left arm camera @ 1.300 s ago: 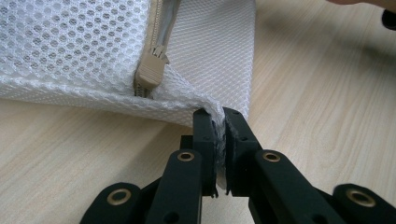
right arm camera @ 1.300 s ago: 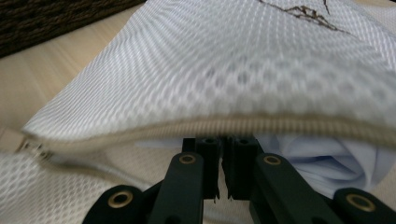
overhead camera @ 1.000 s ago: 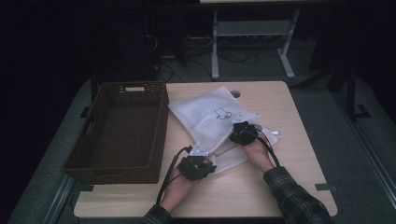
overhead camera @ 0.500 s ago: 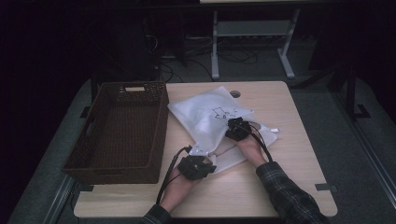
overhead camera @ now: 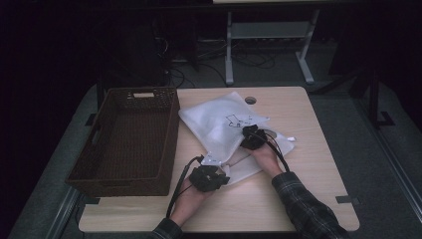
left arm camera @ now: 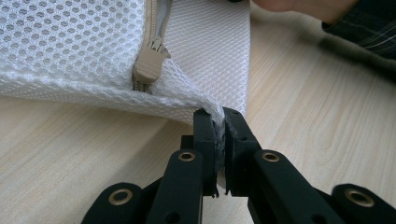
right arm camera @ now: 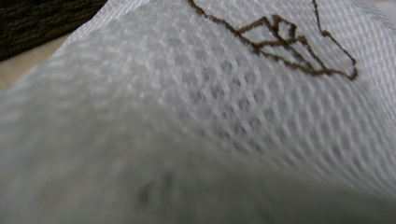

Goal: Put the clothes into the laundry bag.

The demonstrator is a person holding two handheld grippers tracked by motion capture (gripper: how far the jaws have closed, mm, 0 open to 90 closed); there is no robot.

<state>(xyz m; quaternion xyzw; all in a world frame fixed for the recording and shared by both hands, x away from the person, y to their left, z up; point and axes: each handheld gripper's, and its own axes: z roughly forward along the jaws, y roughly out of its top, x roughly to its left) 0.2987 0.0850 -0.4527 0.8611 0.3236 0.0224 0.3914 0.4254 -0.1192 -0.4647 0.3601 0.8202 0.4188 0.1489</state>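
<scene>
White mesh bag [overhead camera: 224, 124] spread flat on the desk [overhead camera: 308, 164], just right of a dark wicker basket [overhead camera: 134, 134]. Left tongs [left arm camera: 219, 128] clamped tight on the bag's near corner, mesh pinched between the black jaws and lifted slightly off the wood. Tan zipper pull [left arm camera: 148, 65] lying close beside that pinched corner. Right tongs [overhead camera: 253, 137] set on the bag's right side, near a brown stitched outline [right arm camera: 289, 42]; pressed so close to the mesh in the right gripper view that the jaws' spread cannot be told. Plaid sleeve [overhead camera: 303, 209] reaching in from the desk's near edge, across bare wood.
</scene>
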